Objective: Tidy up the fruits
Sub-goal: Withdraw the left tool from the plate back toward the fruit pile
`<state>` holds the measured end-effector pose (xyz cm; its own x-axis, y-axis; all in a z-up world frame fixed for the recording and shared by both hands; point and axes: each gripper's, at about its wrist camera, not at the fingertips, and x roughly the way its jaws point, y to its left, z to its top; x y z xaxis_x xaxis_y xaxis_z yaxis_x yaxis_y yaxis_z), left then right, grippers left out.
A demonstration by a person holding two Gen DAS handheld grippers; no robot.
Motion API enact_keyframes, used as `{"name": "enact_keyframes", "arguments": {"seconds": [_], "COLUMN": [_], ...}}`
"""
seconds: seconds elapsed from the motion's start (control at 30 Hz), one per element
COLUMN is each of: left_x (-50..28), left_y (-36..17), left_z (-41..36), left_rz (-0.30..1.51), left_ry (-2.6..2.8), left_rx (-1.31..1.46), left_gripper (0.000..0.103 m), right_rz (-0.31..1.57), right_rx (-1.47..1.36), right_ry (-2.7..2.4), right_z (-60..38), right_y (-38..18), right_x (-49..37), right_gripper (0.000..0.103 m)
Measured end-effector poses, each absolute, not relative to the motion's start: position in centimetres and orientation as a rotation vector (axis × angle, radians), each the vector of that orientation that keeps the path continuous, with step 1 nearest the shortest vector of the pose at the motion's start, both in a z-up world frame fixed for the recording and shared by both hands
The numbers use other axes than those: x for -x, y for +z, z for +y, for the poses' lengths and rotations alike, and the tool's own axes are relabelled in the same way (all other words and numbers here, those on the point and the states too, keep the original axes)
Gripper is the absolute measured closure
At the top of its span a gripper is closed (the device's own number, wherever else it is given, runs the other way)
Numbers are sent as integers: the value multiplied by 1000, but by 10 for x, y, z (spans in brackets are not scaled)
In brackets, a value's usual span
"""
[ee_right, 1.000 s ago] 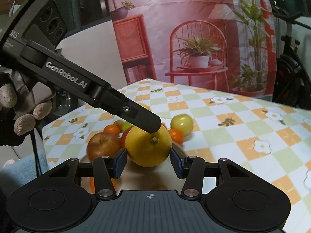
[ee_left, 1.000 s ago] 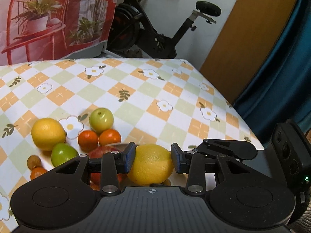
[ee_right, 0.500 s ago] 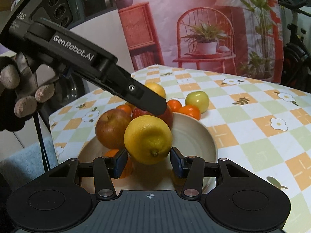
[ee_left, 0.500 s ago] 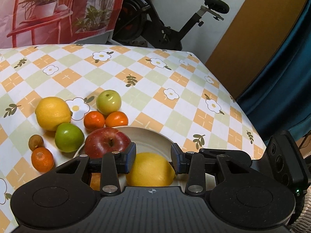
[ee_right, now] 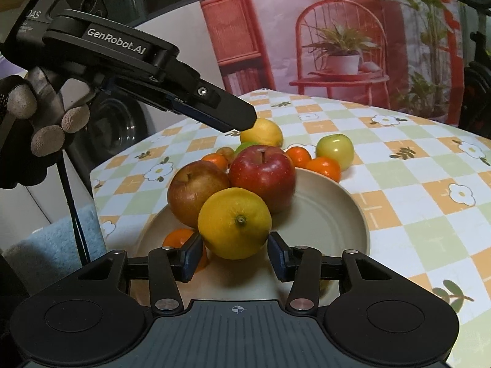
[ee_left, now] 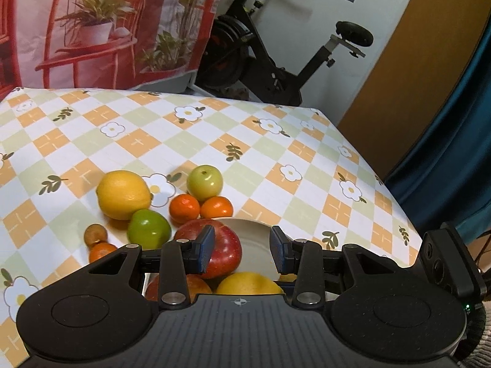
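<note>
On the bench, covered with a checked cloth of orange, green and white squares, a pale plate carries a red apple, a browner apple, a small orange and a lemon. The right hand-held gripper sits low at the plate's near rim with the lemon between its fingers — the lemon bulges just ahead of the pads and fills the gap, though I cannot tell whether they press on it or merely flank it. The left hand-held gripper hovers above the plate with its jaws parted and nothing between them; the right view shows it slanting down over the apples, gripped by a gloved hand. Beyond the plate, loose on the cloth, lie a second lemon, a bright green fruit, a yellow-green apple, two small oranges touching each other, a small brown fruit and another small orange — all clustered just beside the plate's far rim. An exercise bike stands behind the bench.
</note>
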<state>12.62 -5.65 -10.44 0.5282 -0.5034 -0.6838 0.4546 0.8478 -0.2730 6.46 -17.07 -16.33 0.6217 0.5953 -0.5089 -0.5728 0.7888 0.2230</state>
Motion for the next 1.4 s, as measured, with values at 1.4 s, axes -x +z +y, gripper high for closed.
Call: {"name": "enact_keyframes", "arguments": {"seconds": [1.4], "left_x": [-110], "left_y": [-127], "left_z": [34], "left_rz": [637], "left_ry": [-75], "left_rx": [140], "left_gripper": [61], "right_rz": [426], "right_rx": [-181], "right_ry": [320], "right_z": [-237], "right_y": [-165], "right_x": [-131], "right_gripper": [52]}}
